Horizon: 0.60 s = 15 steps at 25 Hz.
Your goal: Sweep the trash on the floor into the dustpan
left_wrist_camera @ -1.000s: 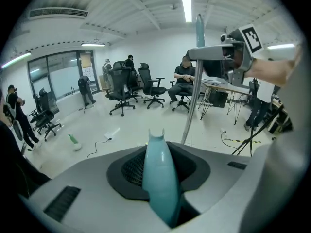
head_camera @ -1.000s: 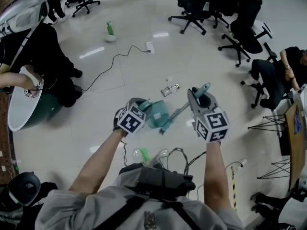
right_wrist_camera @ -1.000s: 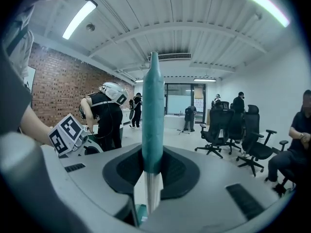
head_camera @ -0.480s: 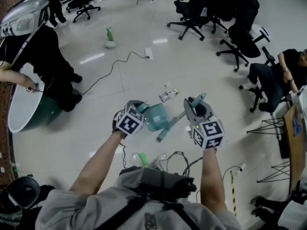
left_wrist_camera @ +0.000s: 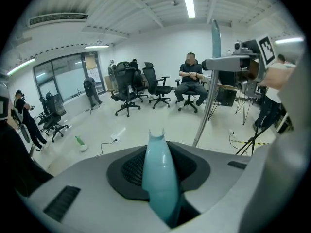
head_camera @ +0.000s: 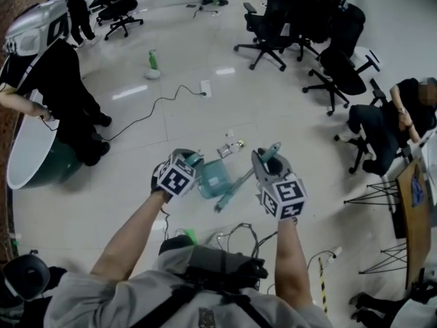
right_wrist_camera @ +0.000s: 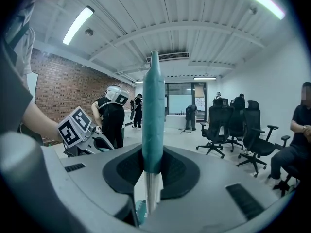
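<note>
Glossy pale floor (head_camera: 273, 108), black swivel chairs (head_camera: 270, 29) along its far edge. The left gripper (head_camera: 192, 160) clamps the translucent teal dustpan (head_camera: 213, 178) by its handle; the right gripper (head_camera: 269, 154) clamps the broom (head_camera: 235, 185) by its slim metal pole.

I stand in an open office: black swivel chairs (head_camera: 270, 26) scattered over a glossy white floor (head_camera: 287, 115), ceiling strip lights (right_wrist_camera: 77, 24), glass partitions (left_wrist_camera: 73, 74), a brick wall (right_wrist_camera: 53, 89), and a power strip (head_camera: 205, 87) with its cable lying loose.
</note>
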Each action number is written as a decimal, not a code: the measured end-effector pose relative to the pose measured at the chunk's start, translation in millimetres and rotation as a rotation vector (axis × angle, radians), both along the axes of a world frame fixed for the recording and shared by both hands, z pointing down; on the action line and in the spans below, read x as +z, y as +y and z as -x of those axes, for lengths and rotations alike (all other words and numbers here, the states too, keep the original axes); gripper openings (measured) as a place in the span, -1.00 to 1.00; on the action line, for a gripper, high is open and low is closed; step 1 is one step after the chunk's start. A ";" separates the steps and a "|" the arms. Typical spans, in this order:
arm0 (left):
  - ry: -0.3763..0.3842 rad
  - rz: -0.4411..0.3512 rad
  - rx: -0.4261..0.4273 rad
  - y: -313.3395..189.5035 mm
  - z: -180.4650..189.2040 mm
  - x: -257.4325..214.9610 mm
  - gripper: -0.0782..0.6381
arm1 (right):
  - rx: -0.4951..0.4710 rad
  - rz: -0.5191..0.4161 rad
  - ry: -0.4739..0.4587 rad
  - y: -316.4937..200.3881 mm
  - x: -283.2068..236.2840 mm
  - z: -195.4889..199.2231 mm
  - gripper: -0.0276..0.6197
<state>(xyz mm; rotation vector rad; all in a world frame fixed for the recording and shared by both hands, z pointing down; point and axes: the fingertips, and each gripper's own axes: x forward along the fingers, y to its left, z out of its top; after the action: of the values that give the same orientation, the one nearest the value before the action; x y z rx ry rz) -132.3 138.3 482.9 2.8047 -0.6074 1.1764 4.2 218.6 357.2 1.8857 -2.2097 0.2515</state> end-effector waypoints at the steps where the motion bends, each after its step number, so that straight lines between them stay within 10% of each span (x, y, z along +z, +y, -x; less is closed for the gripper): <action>1: -0.006 -0.003 -0.005 -2.0 -1.8 -0.4 -0.48 | -0.004 0.001 0.001 -2.3 0.3 -4.4 -0.70; 15: -0.096 0.041 -0.015 -137.1 -77.5 58.8 -0.48 | 0.052 0.119 0.048 -115.1 34.6 -135.2 -0.70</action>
<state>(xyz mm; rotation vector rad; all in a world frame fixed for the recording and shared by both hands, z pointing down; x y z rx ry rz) -54.8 1.2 541.8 2.7182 -0.6018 1.3108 139.4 103.5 391.8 1.8677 -2.0685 0.3349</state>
